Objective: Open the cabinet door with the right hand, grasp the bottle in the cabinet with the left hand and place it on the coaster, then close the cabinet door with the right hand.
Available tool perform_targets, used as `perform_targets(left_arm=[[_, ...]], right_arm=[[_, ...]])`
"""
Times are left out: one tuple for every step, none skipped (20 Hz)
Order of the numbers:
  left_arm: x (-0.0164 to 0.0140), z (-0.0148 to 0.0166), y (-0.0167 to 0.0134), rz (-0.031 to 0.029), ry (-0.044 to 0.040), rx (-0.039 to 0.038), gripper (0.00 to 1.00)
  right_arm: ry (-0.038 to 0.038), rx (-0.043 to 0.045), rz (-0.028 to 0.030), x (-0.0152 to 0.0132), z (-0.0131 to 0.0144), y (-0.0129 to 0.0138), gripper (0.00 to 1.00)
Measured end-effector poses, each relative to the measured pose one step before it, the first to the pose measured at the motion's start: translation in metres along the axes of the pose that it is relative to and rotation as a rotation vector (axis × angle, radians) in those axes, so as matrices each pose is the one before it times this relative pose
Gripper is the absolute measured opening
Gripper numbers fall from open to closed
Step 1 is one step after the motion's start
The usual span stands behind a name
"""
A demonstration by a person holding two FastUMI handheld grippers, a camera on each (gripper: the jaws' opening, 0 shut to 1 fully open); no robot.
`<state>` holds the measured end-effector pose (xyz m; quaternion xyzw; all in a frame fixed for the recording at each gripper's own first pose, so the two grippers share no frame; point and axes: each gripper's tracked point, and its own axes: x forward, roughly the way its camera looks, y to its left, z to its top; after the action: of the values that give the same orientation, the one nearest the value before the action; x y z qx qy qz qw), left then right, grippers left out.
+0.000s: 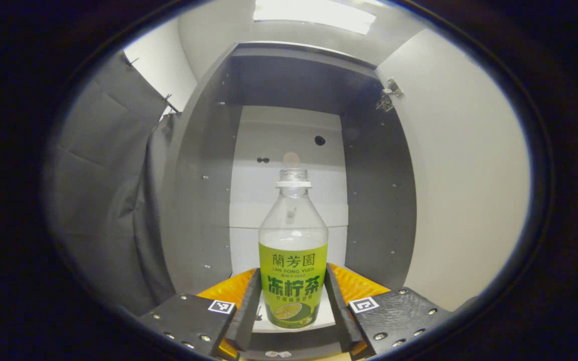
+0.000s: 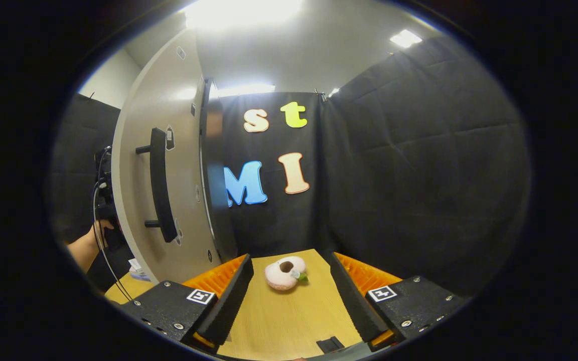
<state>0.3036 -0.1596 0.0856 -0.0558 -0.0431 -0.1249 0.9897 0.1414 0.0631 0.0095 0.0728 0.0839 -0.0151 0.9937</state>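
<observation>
Inside, bottle (image 1: 293, 250) between left gripper (image 1: 293, 306) fingers, gaps both sides.

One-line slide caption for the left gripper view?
Left gripper open, its fingers either side of the capless green-labelled bottle standing upright inside the cabinet, whose door is swung open.

bottle (image 1: 293, 240): clear glossy plastic | table (image 2: 289, 321): smooth wood | wall (image 2: 419, 190): matt cloth

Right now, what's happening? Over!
Left gripper open around bottle, not squeezing. Right gripper open, empty. Cabinet door open. Nothing blocking.
</observation>
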Motion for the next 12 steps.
perform_targets(left_arm=[[-0.01281,0.00098,0.00211,0.00417,-0.00239,0.00308,0.69],[-0.00958,-0.0003,0.0024,0.0068,-0.00169,0.0015,0.7],[-0.0099,-0.00062,0.00314,0.00578,0.00104,0.00115,0.72],[-0.01009,-0.00116,0.00291,0.0083,0.00103,-0.00066,0.69],[-0.01067,-0.00093,0.00262,0.00563,0.00263,-0.00185,0.66],[-0.01039,-0.00251,0.00207,0.00778,0.00159,-0.00113,0.63],[-0.01096,-0.00196,0.00284,0.00792,-0.00052,0.00012,0.68],[-0.00941,-0.00134,0.00266,0.00641,-0.00083,0.0006,0.67],[-0.01009,-0.00307,0.00434,0.00977,0.00379,0.00116,0.67],[-0.0101,-0.00345,0.00375,0.00912,0.0061,-0.00026,0.63],[-0.00886,-0.00489,0.00219,0.00994,0.00663,-0.00212,0.63],[-0.00867,-0.00428,0.00239,0.00826,0.00485,-0.00339,0.63]], right_arm=[[0.00267,-0.00224,0.00951,0.00217,-0.00022,0.00047,0.95],[-0.00189,-0.00859,0.00346,0.00167,0.00046,-0.0008,0.95],[-0.00384,-0.00942,0.00368,0.00101,0.0005,-0.00005,0.95],[-0.00534,-0.00674,0.00606,0.00041,0.00154,0.00047,0.95],[-0.00398,-0.0031,0.00936,0.00141,0.00038,0.00164,0.95],[-0.00287,-0.00105,0.01049,0.00128,0.00081,0.00102,0.95],[-0.00221,0.00065,0.00914,0.00214,0.00025,0.00058,0.95],[-0.00146,0.0016,0.00848,0.00068,0.00069,0.00032,0.95],[-0.00123,0.00357,0.00696,0.00001,-0.00008,-0.00025,0.95],[-0.00102,0.0051,0.0085,-0.00009,0.00029,-0.00032,0.95],[0.00062,0.00515,0.00897,0.00023,-0.00093,-0.00002,0.95],[-0.00043,0.00427,0.00649,0.00084,0.00056,-0.00077,0.95]])
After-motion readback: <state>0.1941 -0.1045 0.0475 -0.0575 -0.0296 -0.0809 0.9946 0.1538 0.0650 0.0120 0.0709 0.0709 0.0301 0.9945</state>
